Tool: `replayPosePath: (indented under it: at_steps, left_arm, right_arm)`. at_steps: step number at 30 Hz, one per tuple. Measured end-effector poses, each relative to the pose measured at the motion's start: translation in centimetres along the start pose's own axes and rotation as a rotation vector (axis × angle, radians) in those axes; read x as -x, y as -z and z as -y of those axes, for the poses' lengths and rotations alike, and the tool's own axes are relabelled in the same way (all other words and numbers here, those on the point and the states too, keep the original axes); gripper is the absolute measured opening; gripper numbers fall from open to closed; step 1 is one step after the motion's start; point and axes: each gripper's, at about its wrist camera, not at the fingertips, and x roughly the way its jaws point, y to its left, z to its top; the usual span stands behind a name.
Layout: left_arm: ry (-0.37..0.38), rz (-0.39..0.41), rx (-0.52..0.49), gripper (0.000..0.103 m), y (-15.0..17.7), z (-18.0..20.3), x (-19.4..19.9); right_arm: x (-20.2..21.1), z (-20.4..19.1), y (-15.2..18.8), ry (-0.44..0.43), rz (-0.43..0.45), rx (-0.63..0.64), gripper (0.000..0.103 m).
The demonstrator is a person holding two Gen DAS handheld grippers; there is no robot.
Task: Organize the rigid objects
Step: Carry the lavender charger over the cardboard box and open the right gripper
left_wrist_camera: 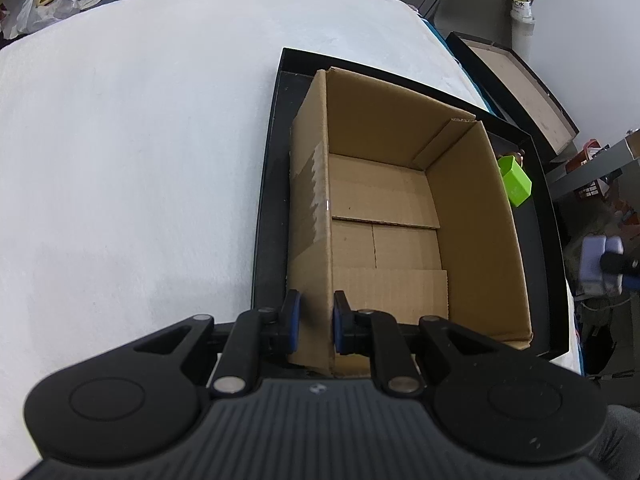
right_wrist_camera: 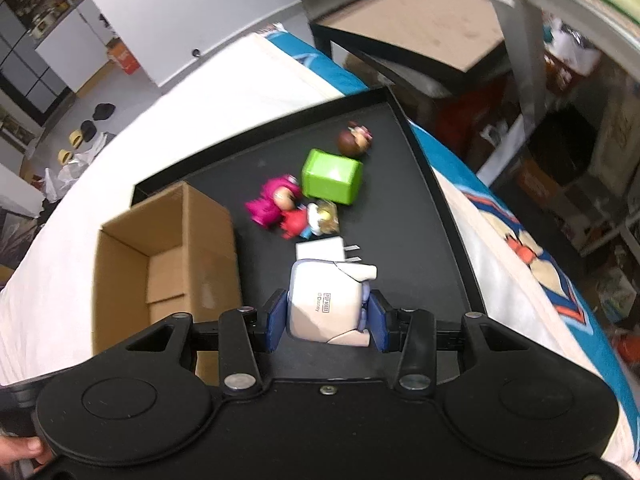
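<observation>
An open, empty cardboard box (left_wrist_camera: 384,200) stands inside a black tray (left_wrist_camera: 268,184). My left gripper (left_wrist_camera: 316,322) is shut on the box's near left wall, one blue pad on each side of it. My right gripper (right_wrist_camera: 326,316) is shut on a pale toy box (right_wrist_camera: 324,300) printed with small lettering, held above the tray (right_wrist_camera: 432,272). On the tray floor lie a green cube (right_wrist_camera: 332,180), a pink figure (right_wrist_camera: 272,200), a red and blue figure (right_wrist_camera: 300,222), a brown-headed figure (right_wrist_camera: 354,140) and a white card (right_wrist_camera: 320,250). In the left wrist view the green cube (left_wrist_camera: 514,184) shows beyond the box wall.
The tray rests on a white padded surface (left_wrist_camera: 140,160) with a blue patterned cloth (right_wrist_camera: 560,280) along its right side. A second black-framed board (right_wrist_camera: 420,28) leans beyond the tray. Cluttered shelves stand at the right. A person's fingers (right_wrist_camera: 24,450) show at the lower left.
</observation>
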Motion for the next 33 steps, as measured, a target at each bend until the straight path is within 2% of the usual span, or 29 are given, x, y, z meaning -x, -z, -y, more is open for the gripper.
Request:
replayPosePath:
  at_steps: [13, 22, 33]
  left_arm:
    - [0.043, -0.013, -0.008, 0.017, 0.3, -0.7, 0.4]
    - [0.078, -0.005, 0.027, 0.018, 0.3, -1.6, 0.5]
    - [0.102, -0.011, 0.019, 0.018, 0.3, -2.0, 0.3]
  right_arm:
    - [1.2, -6.5, -1.3, -0.037, 0.041, 0.118, 0.042]
    - [0.2, -10.6, -1.5, -0.058, 0.03, 0.184, 0.042]
    - [-2.3, -15.2, -1.3, -0.073, -0.004, 0.264, 0.042]
